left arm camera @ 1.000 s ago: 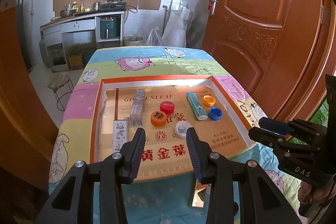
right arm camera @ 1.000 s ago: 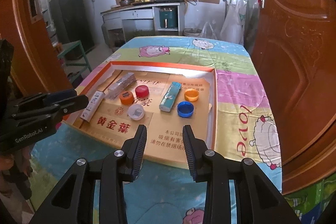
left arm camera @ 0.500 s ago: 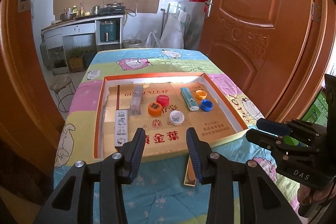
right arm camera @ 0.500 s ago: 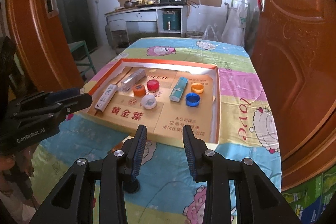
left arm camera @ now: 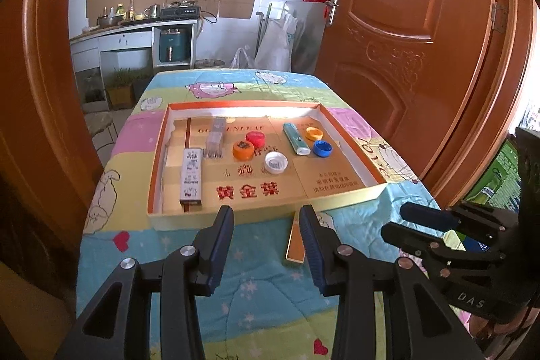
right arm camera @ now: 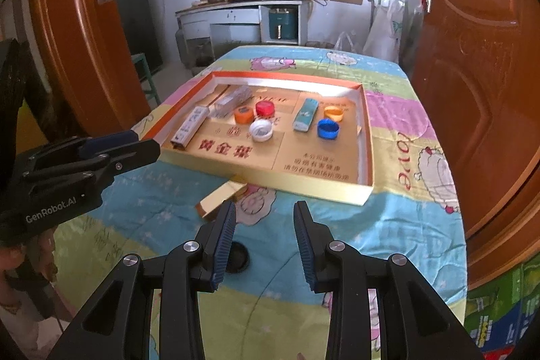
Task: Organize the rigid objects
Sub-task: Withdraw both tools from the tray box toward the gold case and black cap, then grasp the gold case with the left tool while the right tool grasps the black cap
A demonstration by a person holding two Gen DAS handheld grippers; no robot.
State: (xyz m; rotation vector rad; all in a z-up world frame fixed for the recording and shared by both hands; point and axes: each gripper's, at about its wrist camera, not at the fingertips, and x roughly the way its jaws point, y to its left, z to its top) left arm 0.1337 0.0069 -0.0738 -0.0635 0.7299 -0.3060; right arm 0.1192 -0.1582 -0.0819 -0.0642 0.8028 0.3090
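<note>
An orange-rimmed cardboard tray (left arm camera: 351, 137) (right arm camera: 366, 130) lies on the table. In it are red (left arm camera: 255, 138), orange (left arm camera: 243, 149), white (left arm camera: 276, 162), yellow (left arm camera: 314, 134) and blue (left arm camera: 322, 148) bottle caps, a teal lighter (left arm camera: 295, 142), a clear box (left arm camera: 216, 137) and a long white box (left arm camera: 191, 175). A gold box (left arm camera: 294, 242) (right arm camera: 221, 196) lies on the cloth outside the tray's front edge. A black cap (right arm camera: 237, 260) lies nearer. My left gripper (left arm camera: 266, 242) and right gripper (right arm camera: 264, 242) are both open and empty, held back from the tray.
The table wears a colourful cartoon cloth (left arm camera: 236, 86). Brown wooden doors (left arm camera: 405, 39) stand close on the right and left. A kitchen counter (left arm camera: 135, 29) is at the far wall. A stool (left arm camera: 99, 123) stands left of the table.
Both grippers have pulled back and up from the tray. The gold box and black cap outside the tray have come into view. Both stay open.
</note>
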